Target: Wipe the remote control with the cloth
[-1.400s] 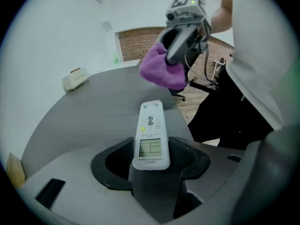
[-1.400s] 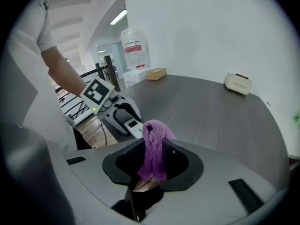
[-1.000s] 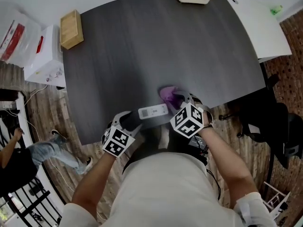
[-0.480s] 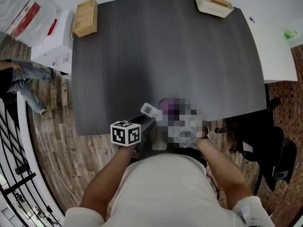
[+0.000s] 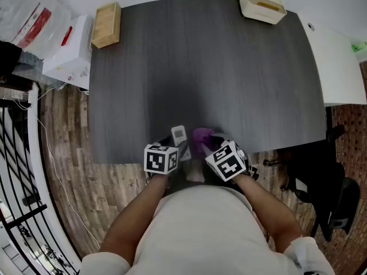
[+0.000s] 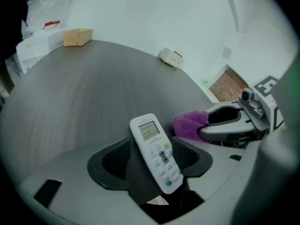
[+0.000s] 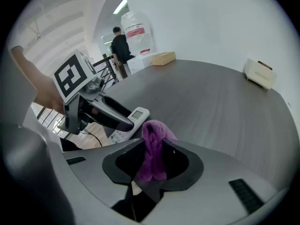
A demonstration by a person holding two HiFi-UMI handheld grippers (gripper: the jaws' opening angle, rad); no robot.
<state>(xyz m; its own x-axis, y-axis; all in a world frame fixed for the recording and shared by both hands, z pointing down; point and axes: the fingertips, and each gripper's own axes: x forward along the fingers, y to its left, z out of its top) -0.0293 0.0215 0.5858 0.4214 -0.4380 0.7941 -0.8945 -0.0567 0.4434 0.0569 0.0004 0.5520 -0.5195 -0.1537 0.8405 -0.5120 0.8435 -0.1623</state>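
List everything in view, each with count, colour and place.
table: 1, dark grey, centre.
remote control: 1, white, over the table's near edge.
cloth: 1, purple, just right of the remote control.
wooden box: 1, tan, table's far left corner.
container: 1, cream, table's far right edge.
carton: 1, white, left of the table.
bystander: 1, dark clothes, beyond the wooden box.
left gripper: 1, grey, holding the remote control; jaws have just been opening.
right gripper: 1, grey, jaws pinching the cloth.
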